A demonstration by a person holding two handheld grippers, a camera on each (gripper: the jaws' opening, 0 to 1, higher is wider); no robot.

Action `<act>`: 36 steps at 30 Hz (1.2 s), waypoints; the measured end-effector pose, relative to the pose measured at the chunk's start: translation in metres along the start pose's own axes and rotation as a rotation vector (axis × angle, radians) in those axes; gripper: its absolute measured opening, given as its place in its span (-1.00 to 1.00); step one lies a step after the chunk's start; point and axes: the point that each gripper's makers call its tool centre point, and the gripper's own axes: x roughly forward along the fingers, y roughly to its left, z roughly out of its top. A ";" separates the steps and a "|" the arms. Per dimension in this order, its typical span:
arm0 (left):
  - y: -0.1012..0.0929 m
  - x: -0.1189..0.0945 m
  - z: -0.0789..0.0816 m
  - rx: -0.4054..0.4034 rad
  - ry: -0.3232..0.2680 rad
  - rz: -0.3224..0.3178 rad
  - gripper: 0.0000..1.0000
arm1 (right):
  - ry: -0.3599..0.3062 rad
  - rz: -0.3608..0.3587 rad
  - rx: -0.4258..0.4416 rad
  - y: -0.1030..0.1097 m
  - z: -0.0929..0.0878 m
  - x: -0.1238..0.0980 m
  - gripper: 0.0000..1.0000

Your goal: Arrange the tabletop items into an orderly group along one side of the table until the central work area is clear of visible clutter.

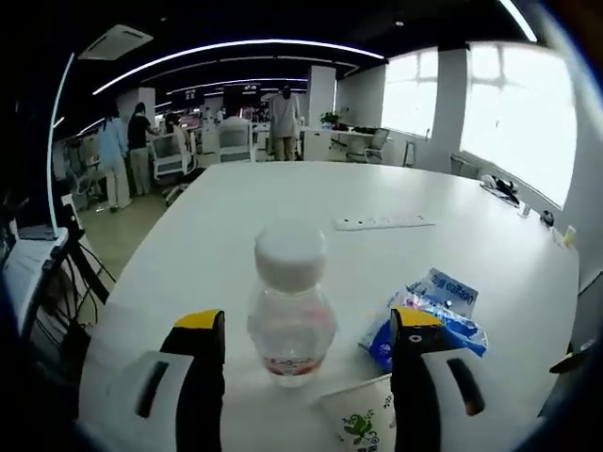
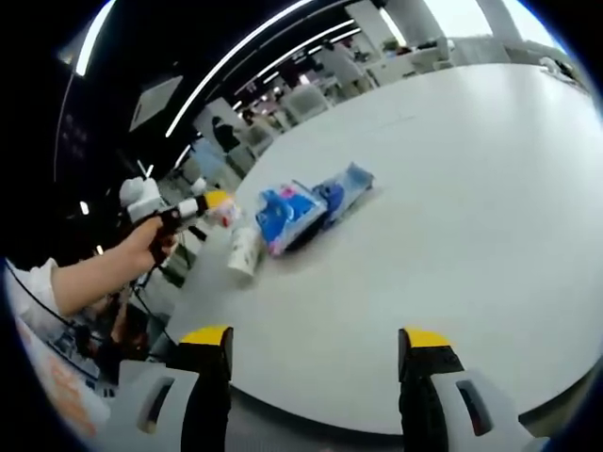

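Water bottle (image 1: pixel 291 311) is standing upright on the white table (image 1: pixel 283 202), sitting between the left gripper (image 1: pixel 308 331)'s wide-open jaws, not touching them. Paper cup (image 1: pixel 363 414) and blue tissue pack (image 1: pixel 429 315) are lying just beside it. Right gripper (image 2: pixel 316 339) is hovering wide open, gripping nothing, well apart from them.

Blue packet (image 2: pixel 292 215), probably floral-printed

Far end of the left gripper view: people (image 1: pixel 282 121) standing among desks and office chairs (image 1: pixel 171 158); bright windows (image 1: pixel 509 113) upper right; ceiling light strips (image 1: pixel 236 47) arcing across the top.
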 end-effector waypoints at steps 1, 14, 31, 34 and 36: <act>-0.001 -0.003 0.000 -0.005 -0.003 -0.004 0.45 | -0.003 0.002 0.001 0.001 0.000 -0.001 0.45; -0.015 -0.059 -0.030 0.043 0.001 -0.044 0.54 | -0.027 0.029 -0.027 0.014 0.002 -0.009 0.44; -0.035 -0.106 -0.061 0.010 0.003 -0.102 0.49 | -0.047 0.047 -0.042 0.022 0.004 -0.016 0.41; -0.036 -0.105 -0.061 0.018 0.004 -0.110 0.48 | -0.045 0.048 -0.044 0.023 0.004 -0.017 0.41; -0.036 -0.103 -0.061 0.015 0.005 -0.117 0.47 | -0.043 0.045 -0.045 0.022 0.004 -0.017 0.41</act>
